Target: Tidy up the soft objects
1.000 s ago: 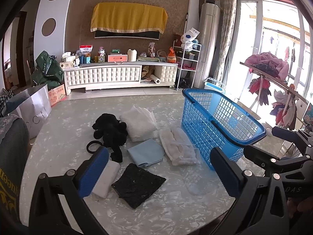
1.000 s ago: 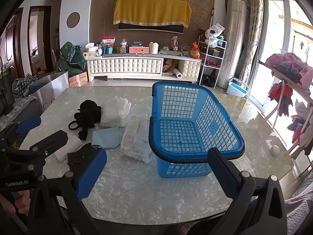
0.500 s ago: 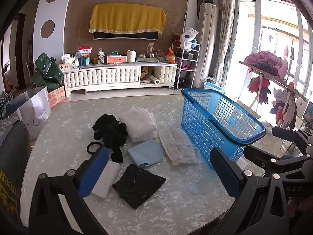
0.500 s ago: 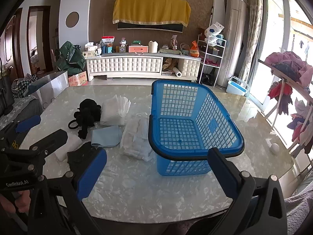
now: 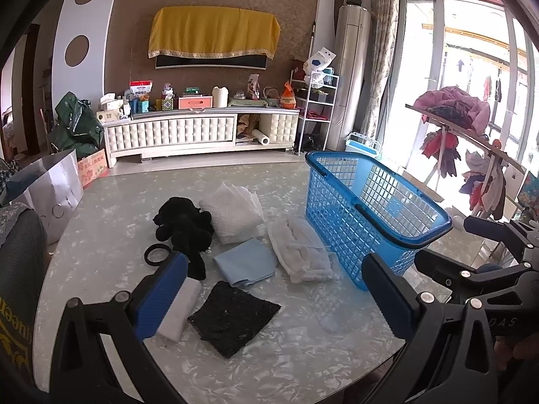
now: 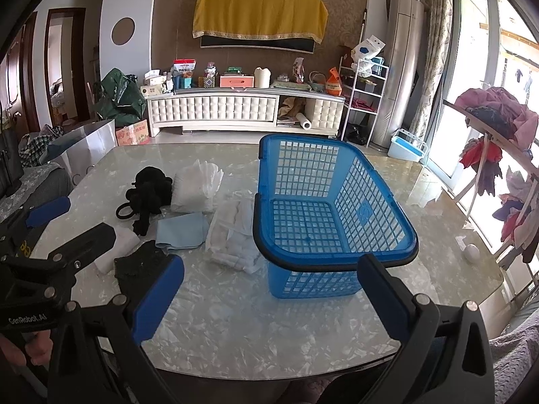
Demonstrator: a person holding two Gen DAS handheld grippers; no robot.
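We judge the task not yet started: the blue basket stands empty on the worktop. Beside it lie 6 soft things, among them a black plush toy, a light blue cloth and a black pad. Our left gripper and right gripper hover, jaws apart, holding nothing.

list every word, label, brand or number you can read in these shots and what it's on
"GenRobot.AI": white print on the black left gripper body, in the right wrist view.
"DAS": partial white letters on the black right gripper body, in the left wrist view.
Red characters on the cardboard box on the floor: too blurred to read.
Packets on the white TV cabinet: too small to read.
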